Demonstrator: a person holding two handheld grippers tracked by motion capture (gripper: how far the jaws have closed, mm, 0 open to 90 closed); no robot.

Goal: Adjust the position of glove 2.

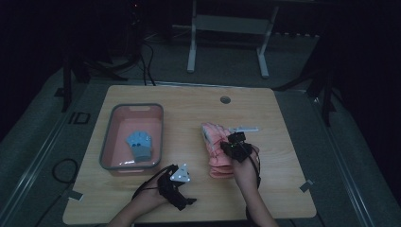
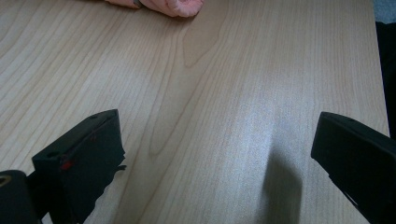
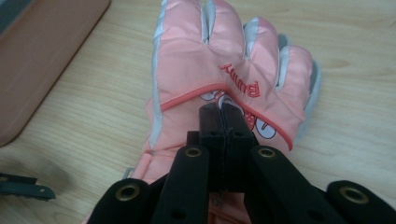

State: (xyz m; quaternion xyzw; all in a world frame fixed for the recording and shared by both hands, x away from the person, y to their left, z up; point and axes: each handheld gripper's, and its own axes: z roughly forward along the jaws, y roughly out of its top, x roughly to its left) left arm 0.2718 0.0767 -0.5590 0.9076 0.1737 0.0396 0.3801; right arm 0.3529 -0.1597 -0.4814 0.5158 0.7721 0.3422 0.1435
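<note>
We have the right hand-held gripper [image 3: 223,109] jaws together over the pink glove [image 3: 219,60], contact unclear. Left hand-held gripper [image 2: 215,163] jaws apart above bare tabletop [image 2: 210,93].

High view was dim, surroundings near black, only the table [image 1: 189,189] lit from above. Gripper views were brighter; soft glare patch and a jaw shadow on the wood, near jaws slightly blurred.

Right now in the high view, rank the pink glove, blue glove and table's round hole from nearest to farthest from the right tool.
1. Pink glove, under the right tool.
2. Round hole, beyond, near the far edge.
3. Blue glove, left, inside the basin.
</note>
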